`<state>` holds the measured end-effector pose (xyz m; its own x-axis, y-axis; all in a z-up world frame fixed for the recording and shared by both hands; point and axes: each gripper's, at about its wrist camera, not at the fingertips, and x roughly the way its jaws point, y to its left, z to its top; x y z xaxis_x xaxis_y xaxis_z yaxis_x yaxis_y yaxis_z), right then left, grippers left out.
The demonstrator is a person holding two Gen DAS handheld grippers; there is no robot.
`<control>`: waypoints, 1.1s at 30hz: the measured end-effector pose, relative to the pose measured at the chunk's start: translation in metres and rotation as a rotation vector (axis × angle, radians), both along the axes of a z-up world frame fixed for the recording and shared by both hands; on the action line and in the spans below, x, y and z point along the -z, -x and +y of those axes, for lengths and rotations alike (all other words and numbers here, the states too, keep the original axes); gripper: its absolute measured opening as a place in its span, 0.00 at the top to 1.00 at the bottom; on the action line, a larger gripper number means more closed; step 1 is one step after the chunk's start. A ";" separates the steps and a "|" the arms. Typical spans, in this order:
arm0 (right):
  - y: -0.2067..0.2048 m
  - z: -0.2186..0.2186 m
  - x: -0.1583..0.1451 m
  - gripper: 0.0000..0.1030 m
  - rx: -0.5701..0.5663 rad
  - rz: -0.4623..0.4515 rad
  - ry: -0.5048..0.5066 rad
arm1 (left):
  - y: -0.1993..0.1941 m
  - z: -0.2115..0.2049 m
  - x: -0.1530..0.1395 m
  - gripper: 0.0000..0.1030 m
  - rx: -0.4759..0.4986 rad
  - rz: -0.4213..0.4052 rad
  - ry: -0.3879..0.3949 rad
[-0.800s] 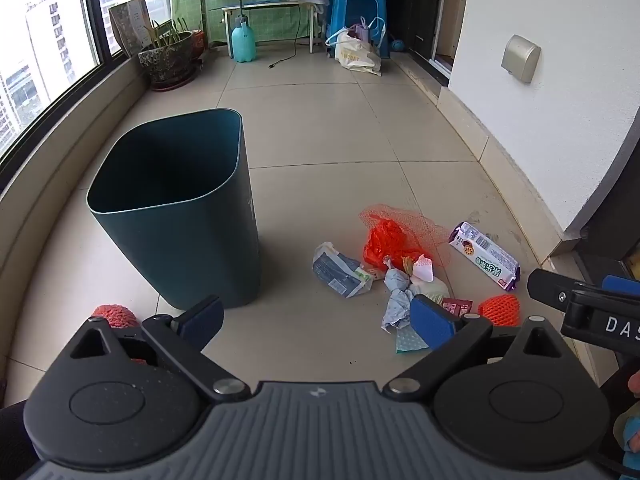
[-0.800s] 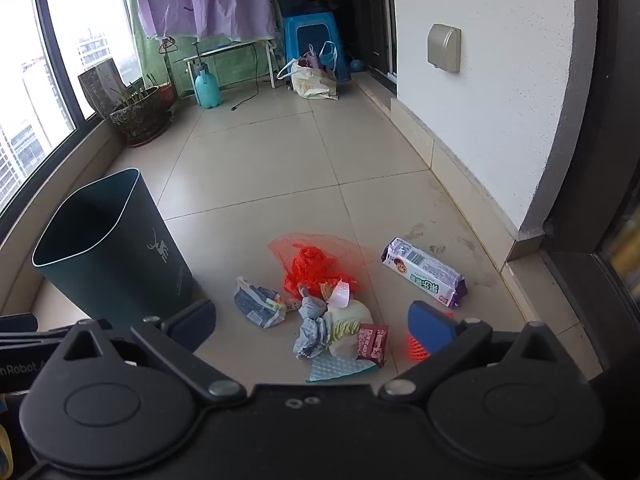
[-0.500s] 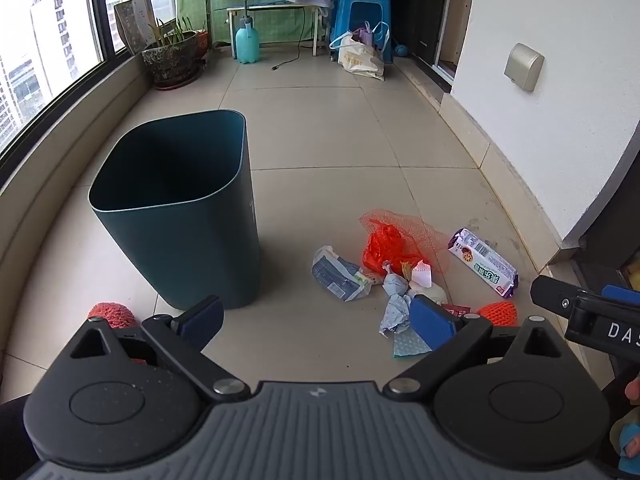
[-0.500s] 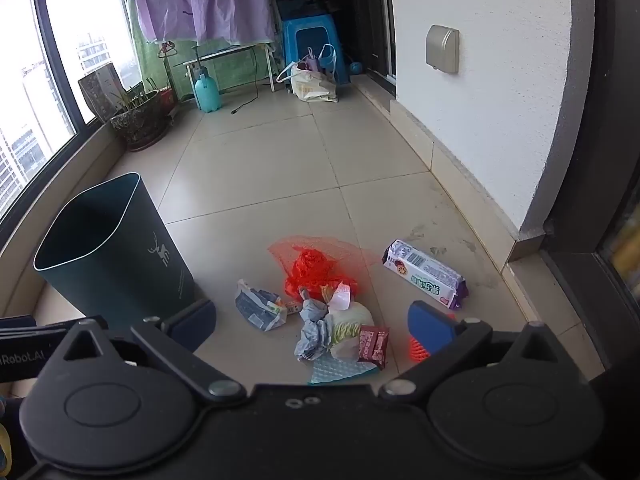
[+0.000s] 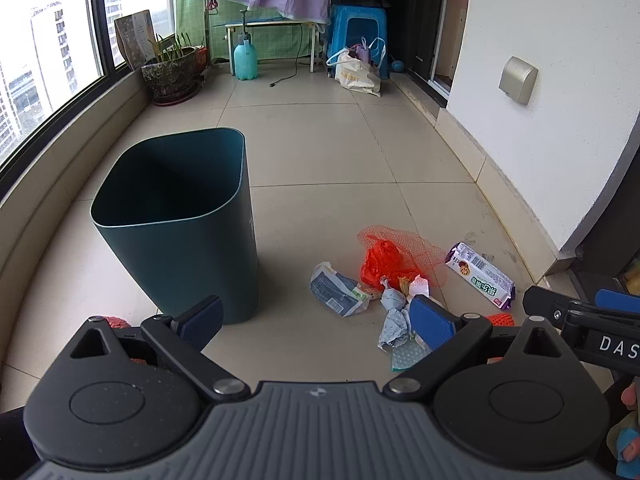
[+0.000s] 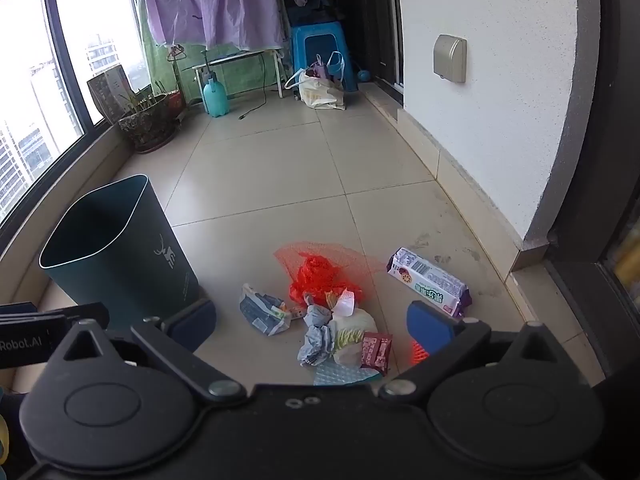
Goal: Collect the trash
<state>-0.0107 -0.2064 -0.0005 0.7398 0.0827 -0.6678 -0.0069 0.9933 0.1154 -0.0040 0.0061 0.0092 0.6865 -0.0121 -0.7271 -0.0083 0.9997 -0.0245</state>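
Observation:
A dark teal trash bin stands open on the tiled floor, also in the right wrist view. To its right lies a trash pile: a red mesh bag, a blue-white wrapper, crumpled grey paper, a purple-white biscuit pack, a small red packet and an orange net ball. My left gripper is open and empty, above the floor near the bin. My right gripper is open and empty, above the pile.
A white wall runs along the right, a window ledge along the left. At the far end stand a potted plant, a teal spray bottle, a blue stool and a white bag. Another orange net ball lies left of the bin.
Both views have pulled back and tilted up a little; the bin and trash sit lower in the frames. Both grippers stay open and empty.

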 end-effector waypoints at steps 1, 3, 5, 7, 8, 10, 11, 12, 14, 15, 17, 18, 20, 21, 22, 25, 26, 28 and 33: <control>0.000 0.000 0.000 0.02 -0.002 -0.002 0.000 | 0.001 0.001 -0.001 0.03 0.002 -0.005 0.003; 0.000 0.000 -0.001 0.02 0.001 -0.008 -0.002 | 0.002 0.000 -0.001 0.03 0.008 -0.014 0.002; 0.001 0.000 -0.001 0.02 -0.001 -0.012 0.000 | 0.003 -0.001 -0.002 0.03 0.012 -0.017 0.002; 0.000 0.002 -0.001 0.02 -0.002 -0.012 0.012 | 0.003 -0.003 -0.002 0.03 0.020 -0.020 0.000; 0.000 0.003 -0.001 0.02 -0.003 -0.013 0.018 | 0.003 -0.004 -0.001 0.03 0.022 -0.019 -0.003; 0.001 0.005 -0.001 0.02 -0.012 -0.017 0.021 | 0.003 -0.005 0.000 0.03 0.026 -0.021 -0.008; 0.001 0.006 -0.001 0.02 -0.016 -0.020 0.026 | 0.003 -0.005 -0.001 0.03 0.026 -0.022 -0.010; 0.001 0.008 -0.002 0.02 -0.018 -0.023 0.032 | 0.003 -0.006 0.000 0.03 0.025 -0.022 -0.013; 0.002 0.007 -0.003 0.02 -0.026 -0.031 0.039 | 0.003 -0.007 0.000 0.03 0.027 -0.023 -0.016; 0.003 0.008 -0.004 0.02 -0.027 -0.034 0.041 | 0.003 -0.007 0.000 0.03 0.029 -0.025 -0.019; 0.004 0.007 -0.004 0.02 -0.029 -0.038 0.046 | 0.005 -0.009 0.000 0.03 0.037 -0.033 -0.022; 0.005 0.006 -0.004 0.02 -0.029 -0.040 0.046 | 0.005 -0.011 -0.001 0.03 0.039 -0.037 -0.025; 0.006 0.006 -0.005 0.02 -0.032 -0.043 0.047 | 0.006 -0.013 -0.001 0.03 0.042 -0.045 -0.035; 0.007 0.006 -0.005 0.02 -0.033 -0.046 0.049 | 0.006 -0.014 -0.001 0.03 0.044 -0.046 -0.035; 0.007 0.006 -0.005 0.02 -0.032 -0.048 0.052 | 0.006 -0.014 -0.001 0.03 0.044 -0.047 -0.036; 0.008 0.004 -0.005 0.02 -0.030 -0.050 0.048 | 0.007 -0.016 0.000 0.03 0.036 -0.055 -0.049; 0.008 0.003 -0.006 0.02 -0.030 -0.051 0.049 | 0.007 -0.016 0.000 0.03 0.036 -0.056 -0.049; 0.009 0.003 -0.006 0.02 -0.031 -0.052 0.049 | 0.007 -0.016 0.000 0.03 0.036 -0.056 -0.047; 0.009 0.003 -0.006 0.02 -0.032 -0.053 0.050 | 0.008 -0.017 0.000 0.03 0.036 -0.062 -0.054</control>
<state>-0.0198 -0.2036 0.0055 0.7717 0.0741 -0.6317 -0.0431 0.9970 0.0644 -0.0117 -0.0109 0.0088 0.7299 -0.0001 -0.6836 0.0280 0.9992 0.0298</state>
